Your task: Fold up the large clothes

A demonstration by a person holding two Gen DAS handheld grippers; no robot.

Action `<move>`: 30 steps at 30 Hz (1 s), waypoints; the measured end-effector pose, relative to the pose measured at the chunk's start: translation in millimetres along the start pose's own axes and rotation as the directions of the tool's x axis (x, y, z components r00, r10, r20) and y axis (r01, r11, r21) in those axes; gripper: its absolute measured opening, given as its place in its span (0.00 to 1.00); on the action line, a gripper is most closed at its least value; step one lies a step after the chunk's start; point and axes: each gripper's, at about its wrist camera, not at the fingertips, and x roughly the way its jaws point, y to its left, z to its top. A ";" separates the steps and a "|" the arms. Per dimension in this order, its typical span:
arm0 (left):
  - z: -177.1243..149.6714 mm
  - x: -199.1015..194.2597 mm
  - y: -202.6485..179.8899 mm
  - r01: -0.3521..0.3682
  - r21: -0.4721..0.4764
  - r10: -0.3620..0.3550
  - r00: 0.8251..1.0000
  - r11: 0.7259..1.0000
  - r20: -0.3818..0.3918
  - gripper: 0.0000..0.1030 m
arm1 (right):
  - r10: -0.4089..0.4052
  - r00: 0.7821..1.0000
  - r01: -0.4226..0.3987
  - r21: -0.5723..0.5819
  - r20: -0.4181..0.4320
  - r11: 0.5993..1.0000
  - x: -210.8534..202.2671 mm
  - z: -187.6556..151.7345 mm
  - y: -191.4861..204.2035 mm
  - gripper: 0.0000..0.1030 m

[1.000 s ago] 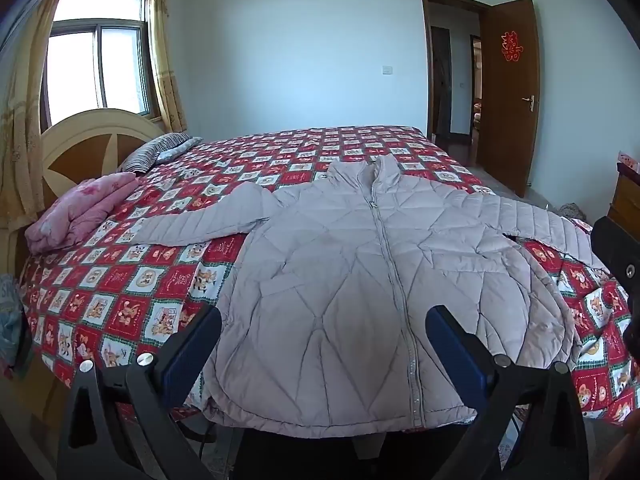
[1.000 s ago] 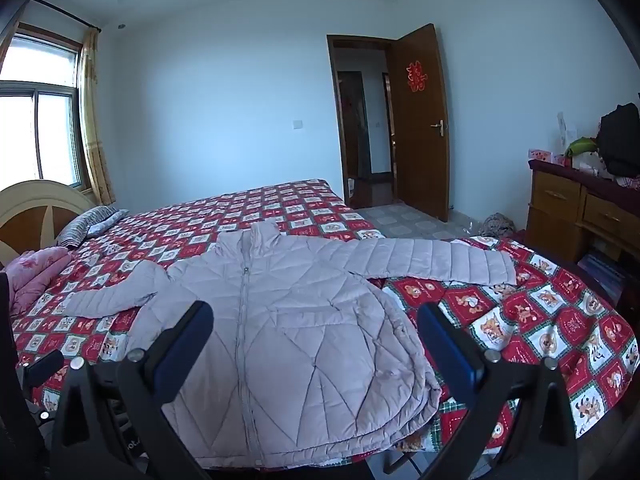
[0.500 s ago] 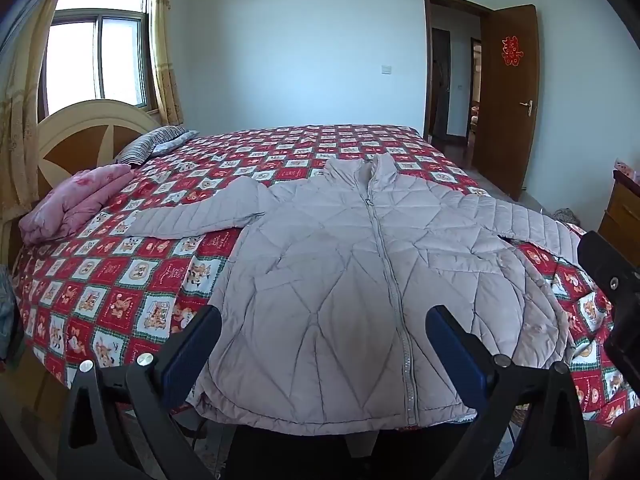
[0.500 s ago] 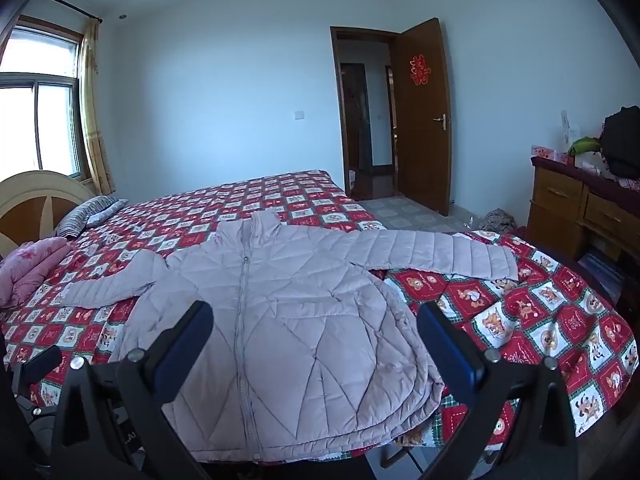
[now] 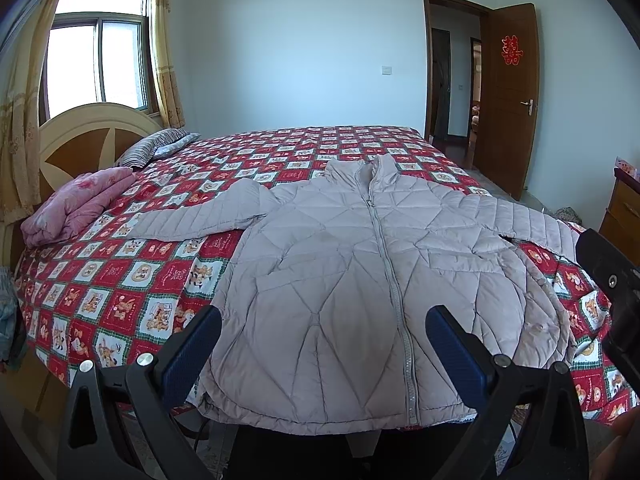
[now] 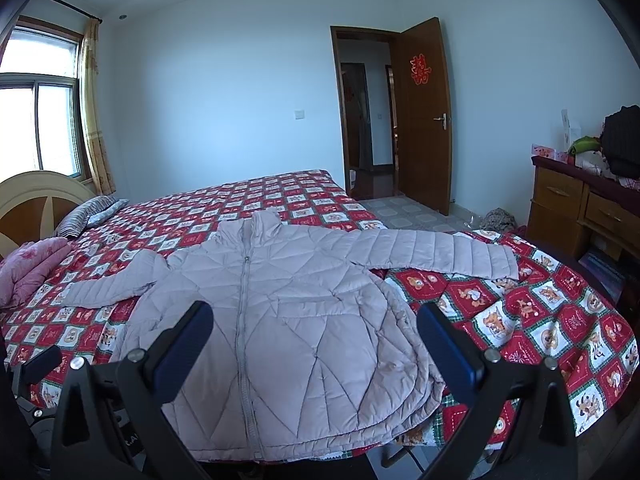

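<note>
Daylight via window (image 5: 96,64), blown out; sharp, fisheye-warped edges.

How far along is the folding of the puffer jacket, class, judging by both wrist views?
Done: the puffer jacket lies flat on the bed, zipped, sleeves spread. In hand: nothing; the left gripper and right gripper are open and short of the hem. Left: every fold, sleeves and body alike.

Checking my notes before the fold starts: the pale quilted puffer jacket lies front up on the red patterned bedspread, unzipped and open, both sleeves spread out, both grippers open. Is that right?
One thing is wrong: the pale quilted puffer jacket is zipped shut up to the collar, as the left wrist view shows. It does lie front up on the red patterned bedspread with sleeves spread, and the left gripper and right gripper are open.
</note>
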 end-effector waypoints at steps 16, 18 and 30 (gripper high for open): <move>-0.2 -0.6 0.3 -0.003 0.001 0.003 1.000 1.000 0.000 0.99 | 0.001 1.000 -0.001 -0.001 -0.001 1.000 -0.2 0.8 1.7 1.00; -0.5 -1.0 0.2 -0.005 0.002 0.005 1.000 1.000 0.001 0.99 | 0.000 1.000 0.000 -0.002 0.000 1.000 -0.2 0.5 1.8 1.00; -1.1 -0.3 -0.8 -0.006 0.003 0.006 1.000 1.000 -0.002 0.99 | 0.000 1.000 0.000 0.000 0.000 1.000 -0.4 -0.1 1.7 1.00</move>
